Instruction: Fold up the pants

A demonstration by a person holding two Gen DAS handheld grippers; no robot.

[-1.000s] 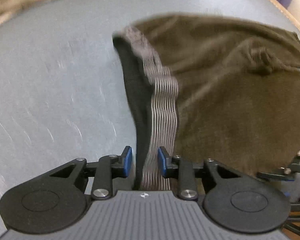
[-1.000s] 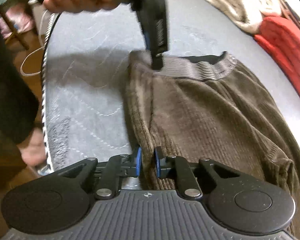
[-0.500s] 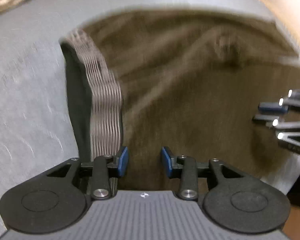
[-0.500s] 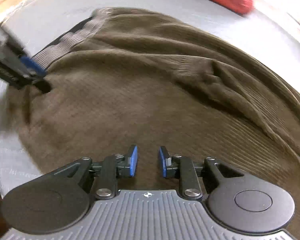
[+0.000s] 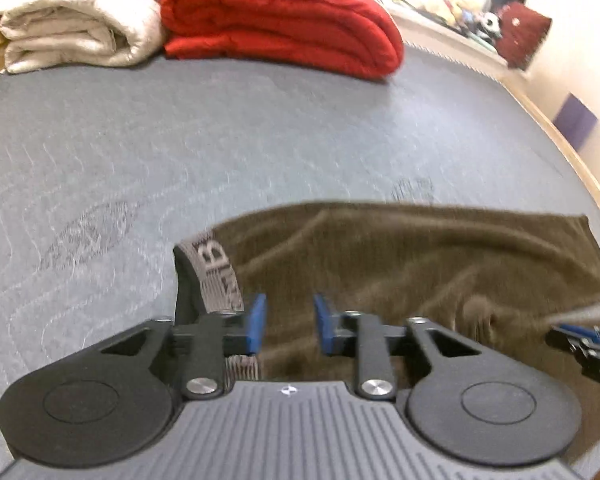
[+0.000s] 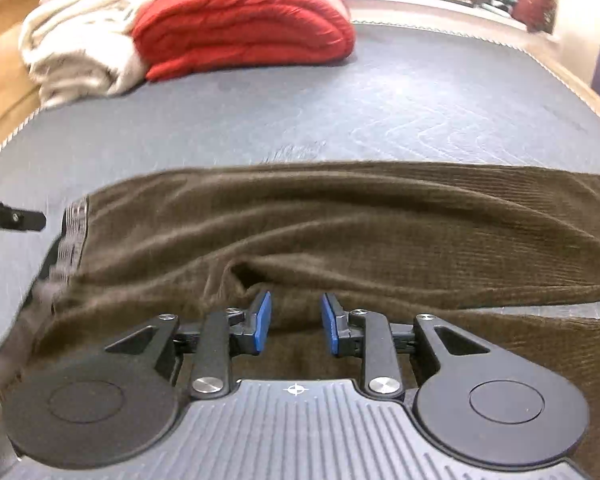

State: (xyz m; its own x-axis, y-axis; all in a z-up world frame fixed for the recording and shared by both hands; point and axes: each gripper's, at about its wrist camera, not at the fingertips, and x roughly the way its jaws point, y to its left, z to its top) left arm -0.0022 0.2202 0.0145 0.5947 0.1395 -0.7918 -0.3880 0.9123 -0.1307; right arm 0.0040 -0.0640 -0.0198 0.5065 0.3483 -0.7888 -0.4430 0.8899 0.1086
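Pants [image 5: 400, 264] of brown ribbed cloth lie spread along the mattress's [image 5: 260, 140] near edge in the left wrist view, grey waistband [image 5: 216, 272] at their left end. The left tool [image 5: 288, 328] hangs over them, jaws apart and closing, nothing pinched. A red folded blanket [image 5: 280, 20] and a cream one [image 5: 72, 20] sit at the far edge. In the right wrist view, the right tool [image 6: 296, 326] hovers above a fold in the pants [image 6: 340, 220], jaws opening and empty.

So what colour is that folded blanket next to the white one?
Red blanket; the left wrist view shows it best.
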